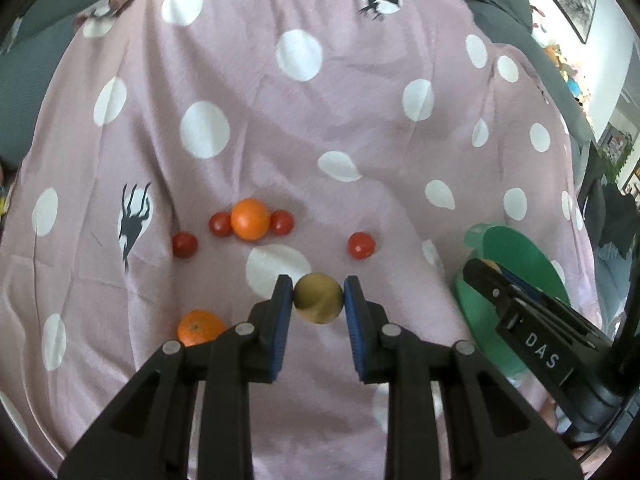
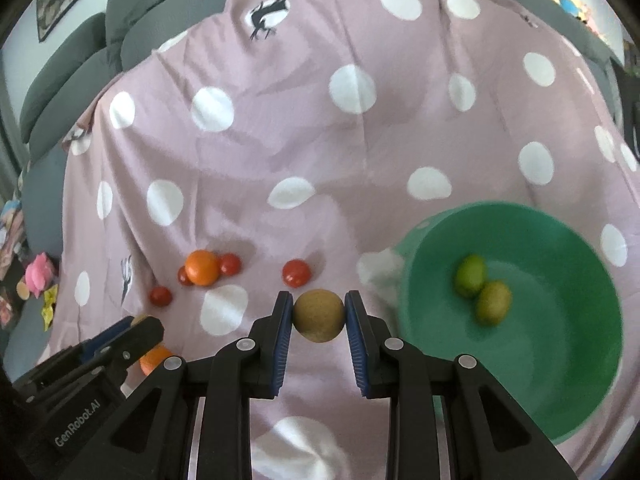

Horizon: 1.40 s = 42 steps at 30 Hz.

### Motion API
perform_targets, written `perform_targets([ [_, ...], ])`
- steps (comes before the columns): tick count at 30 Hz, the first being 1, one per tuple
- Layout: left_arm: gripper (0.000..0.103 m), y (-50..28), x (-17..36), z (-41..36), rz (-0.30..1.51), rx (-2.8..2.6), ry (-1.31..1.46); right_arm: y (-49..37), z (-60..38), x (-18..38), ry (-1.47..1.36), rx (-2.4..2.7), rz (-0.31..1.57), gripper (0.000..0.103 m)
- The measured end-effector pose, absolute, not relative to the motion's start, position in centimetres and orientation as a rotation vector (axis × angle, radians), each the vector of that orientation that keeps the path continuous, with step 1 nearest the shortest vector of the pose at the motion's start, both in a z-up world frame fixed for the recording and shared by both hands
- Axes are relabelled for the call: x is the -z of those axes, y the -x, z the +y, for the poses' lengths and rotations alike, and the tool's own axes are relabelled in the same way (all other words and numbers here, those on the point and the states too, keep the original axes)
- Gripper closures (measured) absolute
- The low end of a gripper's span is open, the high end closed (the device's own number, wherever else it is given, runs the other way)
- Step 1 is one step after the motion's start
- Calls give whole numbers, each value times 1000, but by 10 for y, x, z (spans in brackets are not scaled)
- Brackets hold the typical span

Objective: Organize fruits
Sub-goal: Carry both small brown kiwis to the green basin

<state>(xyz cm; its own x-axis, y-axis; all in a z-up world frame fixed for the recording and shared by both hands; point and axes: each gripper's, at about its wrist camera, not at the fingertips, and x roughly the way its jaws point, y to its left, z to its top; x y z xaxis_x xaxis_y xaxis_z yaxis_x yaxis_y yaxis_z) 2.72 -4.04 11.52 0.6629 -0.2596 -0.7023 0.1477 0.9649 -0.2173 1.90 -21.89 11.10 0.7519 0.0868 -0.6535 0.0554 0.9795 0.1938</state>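
Spotted pink cloth (image 2: 280, 128) is covering the sofa | oranges (image 1: 250, 218) and tomatoes (image 1: 361, 245) are waiting loose | left gripper (image 1: 318, 300) and right gripper (image 2: 319, 314) are each pinching a kiwi (image 2: 319, 315), probably heading for the green bowl (image 2: 560, 400) already holding two fruits.

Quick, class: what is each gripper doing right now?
Left gripper: shut on a brown kiwi.
Right gripper: shut on another kiwi, beside the green bowl.

grey sofa (image 2: 72, 80) under dotted pink cloth (image 2: 280, 152).
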Motion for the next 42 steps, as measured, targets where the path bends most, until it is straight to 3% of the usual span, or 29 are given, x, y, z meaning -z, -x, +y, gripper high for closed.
perform_targets([
  [17, 77, -30, -130, -123, 790, 340, 125, 2, -288, -138, -297, 71, 612, 74],
  [42, 77, -39, -111, -224, 843, 458, 11, 13, -385, -119, -478, 249, 627, 74],
])
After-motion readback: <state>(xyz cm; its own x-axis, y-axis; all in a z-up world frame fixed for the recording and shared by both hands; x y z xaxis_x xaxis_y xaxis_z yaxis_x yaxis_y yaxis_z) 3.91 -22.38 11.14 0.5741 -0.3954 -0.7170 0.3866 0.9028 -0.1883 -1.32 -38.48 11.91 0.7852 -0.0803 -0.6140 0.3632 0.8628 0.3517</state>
